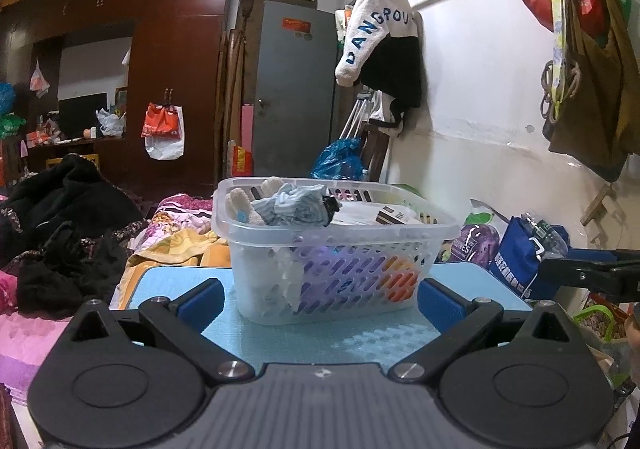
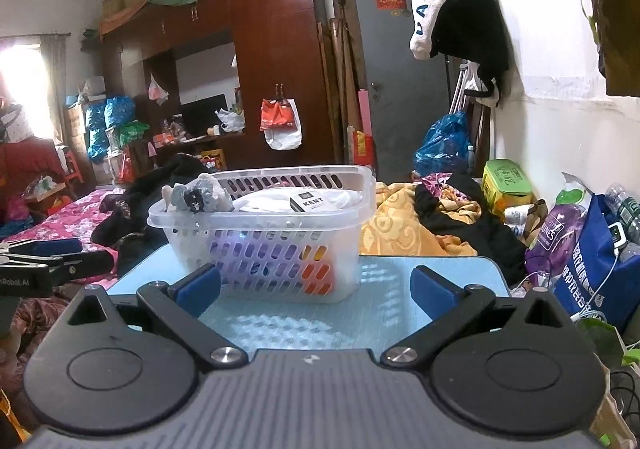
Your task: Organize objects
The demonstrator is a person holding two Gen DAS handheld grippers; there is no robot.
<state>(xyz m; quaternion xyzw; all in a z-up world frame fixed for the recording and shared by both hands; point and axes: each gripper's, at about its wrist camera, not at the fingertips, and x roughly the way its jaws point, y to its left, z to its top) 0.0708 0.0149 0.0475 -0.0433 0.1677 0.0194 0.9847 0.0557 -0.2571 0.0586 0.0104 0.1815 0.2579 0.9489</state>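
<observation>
A clear perforated plastic basket (image 1: 328,273) stands on a small light-blue table (image 1: 360,337). It holds socks and striped cloth (image 1: 288,205), a dark Kent box (image 2: 310,202), white packets and orange and purple items below. My left gripper (image 1: 322,299) is open and empty, its blue pads on either side of the basket's near wall. My right gripper (image 2: 316,289) is open and empty, just short of the basket (image 2: 276,245). Each gripper shows at the edge of the other's view: right (image 1: 592,269), left (image 2: 44,261).
A bed with black clothes (image 1: 68,233) and a yellow blanket (image 2: 404,225) lies behind the table. Bags and bottles (image 2: 592,249) crowd the right by the white wall. A brown wardrobe (image 1: 168,81) and grey door (image 1: 296,89) stand at the back.
</observation>
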